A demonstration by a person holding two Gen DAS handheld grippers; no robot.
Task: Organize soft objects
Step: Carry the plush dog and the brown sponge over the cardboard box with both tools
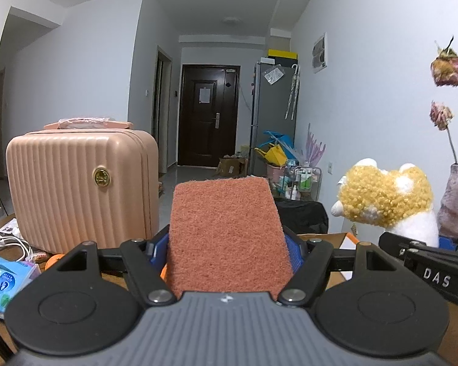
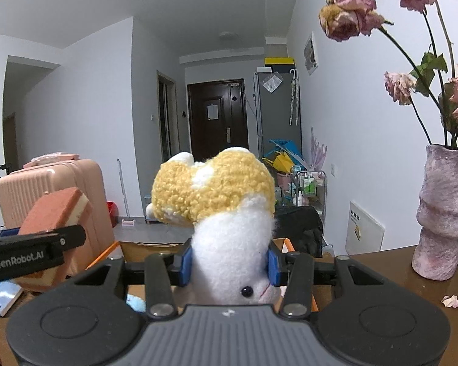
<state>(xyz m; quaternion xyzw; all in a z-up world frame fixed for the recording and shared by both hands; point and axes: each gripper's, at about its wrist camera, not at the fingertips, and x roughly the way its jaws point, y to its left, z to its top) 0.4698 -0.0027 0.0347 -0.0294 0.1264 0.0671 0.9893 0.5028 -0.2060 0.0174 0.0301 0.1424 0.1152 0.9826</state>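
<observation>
Sponge, scouring face up, is pinched between the blue pads of the left gripper, raised above the table beside the suitcase. Plush toy is clamped at its white body by the right gripper, near the vase.

We carried two black, grey-ribbed handheld grippers with blue finger pads, round black hubs, silver pivot screws, and white "DAS" and "GenRobot.AI" lettering.

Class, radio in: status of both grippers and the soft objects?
Left gripper shut on sponge. Right gripper shut on plush toy. Both held above cardboard box; nothing blocking.
</observation>
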